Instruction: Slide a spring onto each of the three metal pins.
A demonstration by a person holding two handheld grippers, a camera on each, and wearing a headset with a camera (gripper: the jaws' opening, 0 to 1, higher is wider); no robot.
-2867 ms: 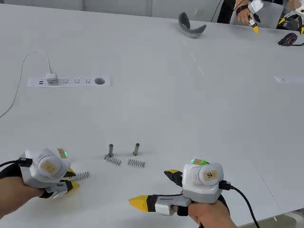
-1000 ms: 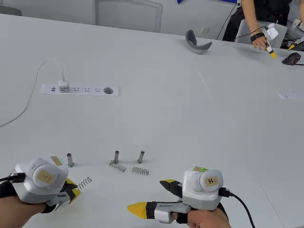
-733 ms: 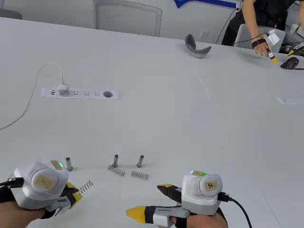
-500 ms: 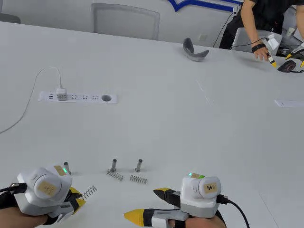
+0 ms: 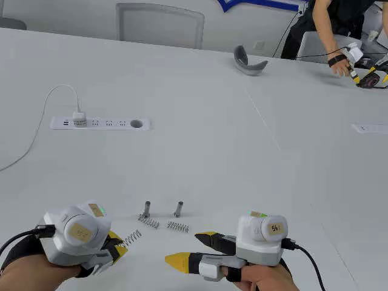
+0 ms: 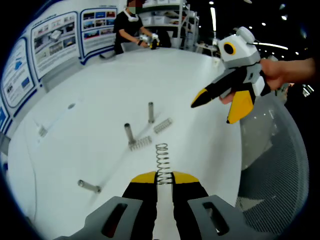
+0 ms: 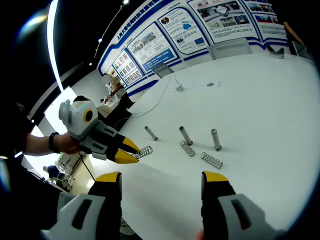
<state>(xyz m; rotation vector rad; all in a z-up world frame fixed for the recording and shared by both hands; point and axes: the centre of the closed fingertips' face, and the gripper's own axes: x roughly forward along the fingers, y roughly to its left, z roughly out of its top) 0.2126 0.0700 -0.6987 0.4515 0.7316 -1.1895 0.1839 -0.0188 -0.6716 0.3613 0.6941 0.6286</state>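
At the lower left of the head view, my left gripper stays clenched on one spring, which sticks out from the tips to the upper right, free of the table. Against half a second ago, this spring has come nearer to the two pins in the lower middle. The left gripper view agrees: the spring rises straight from the closed jaws towards them.

I think this means the first spring is being carried to a pin and no pin is loaded yet. The third pin stands apart from the pair, at the left of the row in the right gripper view, just above the held spring.

In the lower middle the left pin and the right pin are upright and bare. One loose spring lies at the foot of the left pin, and the other loose spring lies just below the right pin. Neither has moved.

At the lower right, my right gripper is released, jaws wide apart, holding nothing, and it waits as before.
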